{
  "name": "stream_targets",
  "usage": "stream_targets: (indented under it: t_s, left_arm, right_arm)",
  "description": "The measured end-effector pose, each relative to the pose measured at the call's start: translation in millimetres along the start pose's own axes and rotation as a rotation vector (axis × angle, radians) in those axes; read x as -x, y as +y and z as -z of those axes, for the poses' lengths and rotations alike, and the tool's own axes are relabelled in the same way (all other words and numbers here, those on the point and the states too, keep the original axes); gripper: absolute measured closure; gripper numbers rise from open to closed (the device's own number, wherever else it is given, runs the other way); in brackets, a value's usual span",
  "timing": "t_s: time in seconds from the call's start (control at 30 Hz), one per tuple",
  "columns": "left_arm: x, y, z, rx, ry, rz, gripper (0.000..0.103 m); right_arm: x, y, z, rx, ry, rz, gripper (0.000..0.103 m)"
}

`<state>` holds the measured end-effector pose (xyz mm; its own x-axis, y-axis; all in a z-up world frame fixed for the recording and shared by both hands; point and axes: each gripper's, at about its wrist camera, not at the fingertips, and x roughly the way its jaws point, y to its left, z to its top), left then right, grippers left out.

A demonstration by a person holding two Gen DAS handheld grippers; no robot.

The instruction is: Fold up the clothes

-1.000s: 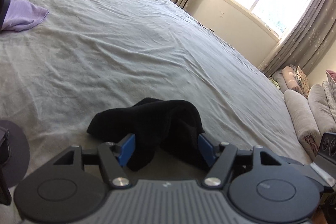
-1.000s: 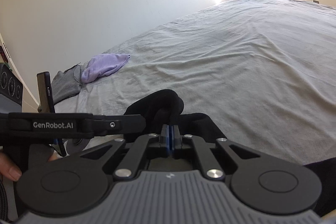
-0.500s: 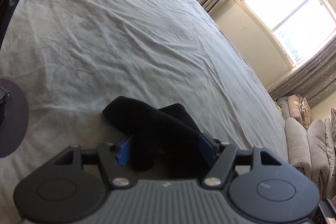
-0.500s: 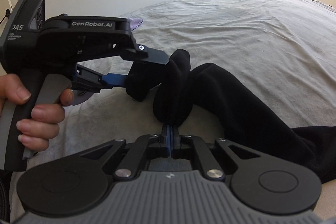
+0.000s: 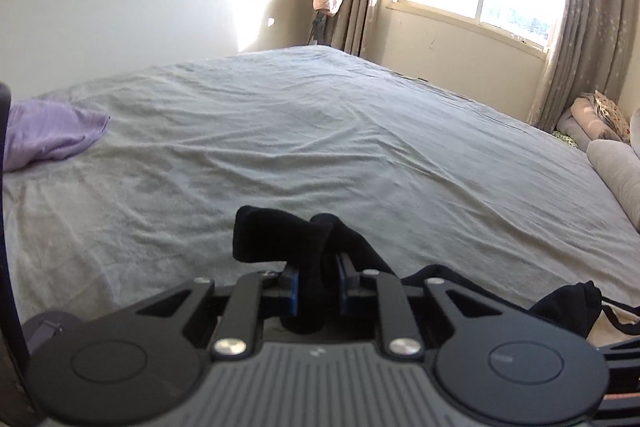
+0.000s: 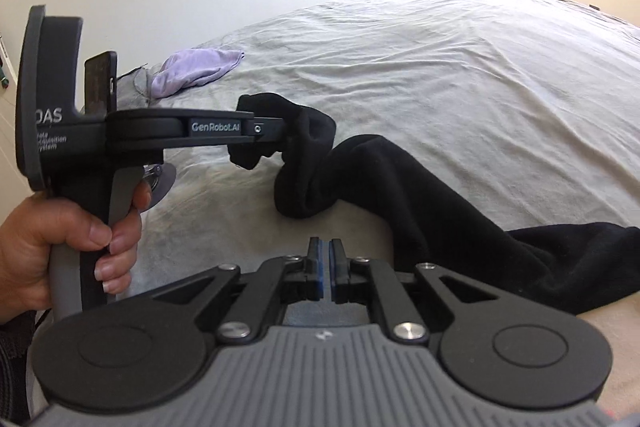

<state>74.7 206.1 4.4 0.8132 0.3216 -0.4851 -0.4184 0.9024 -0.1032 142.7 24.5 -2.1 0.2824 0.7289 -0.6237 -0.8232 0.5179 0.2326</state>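
In the left wrist view, the left gripper (image 5: 318,281) has just been closing, and its blue pads now press on a bunched fold of the black garment (image 5: 280,239). The cloth stands up between the jaws, above the near part of the grey bed sheet (image 5: 320,147). More of the black garment lies on the sheet to the right of this gripper. A purple cloth (image 5: 48,133) lies on the sheet far to the left of the black garment.

In the right wrist view, the right gripper (image 6: 324,267) has its jaws almost together, with only a thin gap and no cloth between them. The black garment (image 6: 400,187) lies on the sheet just beyond it and runs off to the right. The left gripper (image 6: 276,129), held by a hand (image 6: 60,247), grips the garment's raised left end. The purple cloth (image 6: 196,71) lies on the sheet behind that gripper.
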Motion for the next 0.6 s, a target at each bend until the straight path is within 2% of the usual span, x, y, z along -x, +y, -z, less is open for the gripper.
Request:
stream_targets:
  t_s: [0.1, 0.27, 0.3, 0.33, 0.37, 0.4, 0.43, 0.5, 0.6]
  left_arm:
    - [-2.6, -7.3, 0.6, -0.130, -0.032, -0.003, 0.085]
    - [-20.9, -7.4, 18.8, -0.195, 0.054, 0.013, 0.078]
    - [-20.0, -7.9, 21.3, -0.210, 0.049, 0.010, 0.070]
    - [-17.8, -8.3, 22.6, -0.224, 0.044, 0.006, 0.053]
    - [-14.0, -8.8, 22.5, -0.236, 0.037, -0.001, 0.043]
    - [-10.2, -9.3, 22.3, -0.247, 0.030, -0.008, 0.025]
    - [-5.6, -9.3, 21.7, -0.256, 0.026, -0.001, 0.016]
    - [5.5, -8.7, 20.5, -0.265, 0.021, 0.042, 0.015]
    - [23.6, -14.4, 26.2, -0.311, 0.021, 0.138, 0.013]
  right_arm:
    - [12.7, -3.3, -0.2, -0.034, -0.009, 0.054, 0.093]
    - [30.3, -10.1, 1.5, -0.114, -0.031, 0.154, 0.090]
    - [32.3, -10.3, 3.3, -0.127, -0.028, 0.176, 0.087]
    - [35.7, -10.0, 7.2, -0.141, -0.026, 0.197, 0.080]
    - [39.4, -9.6, 11.5, -0.154, -0.024, 0.219, 0.075]
    - [43.1, -9.2, 15.8, -0.168, -0.023, 0.241, 0.066]
    - [46.8, -8.8, 20.1, -0.182, -0.021, 0.263, 0.064]
    - [52.6, -7.5, 28.5, -0.201, -0.018, 0.315, 0.064]
    - [56.3, -6.7, 45.0, -0.228, -0.003, 0.453, 0.064]
